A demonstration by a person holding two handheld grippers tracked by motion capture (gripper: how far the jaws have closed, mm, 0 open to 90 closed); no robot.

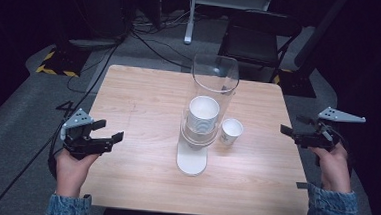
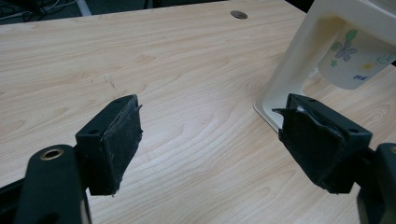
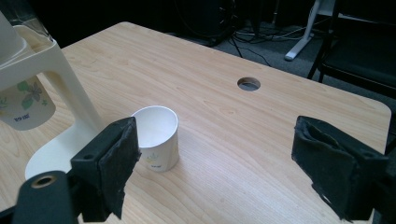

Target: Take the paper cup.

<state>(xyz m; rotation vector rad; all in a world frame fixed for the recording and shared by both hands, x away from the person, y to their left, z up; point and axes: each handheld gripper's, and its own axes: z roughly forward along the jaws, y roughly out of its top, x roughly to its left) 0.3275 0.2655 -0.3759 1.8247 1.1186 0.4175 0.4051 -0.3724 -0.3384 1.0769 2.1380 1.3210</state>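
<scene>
A cup dispenser (image 1: 206,108) stands mid-table: a clear tube on a cream stand (image 2: 299,60), with a stack of floral paper cups (image 1: 203,113) inside and the lowest cup (image 2: 355,58) hanging from the bottom. A single white paper cup (image 1: 231,131) stands upright on the table just right of it, also seen as the loose cup (image 3: 156,137). My left gripper (image 1: 108,132) hovers open at the table's left edge, jaws wide and empty. My right gripper (image 1: 289,132) is open over the right edge, with the loose cup ahead and to its left.
The wooden table (image 1: 143,109) has a round cable hole (image 3: 249,84) near a far corner. Beyond the table are a black chair (image 1: 255,41), a white stand leg (image 1: 190,17) and floor cables (image 1: 152,42). Hazard-striped tape (image 1: 56,64) marks the floor at left.
</scene>
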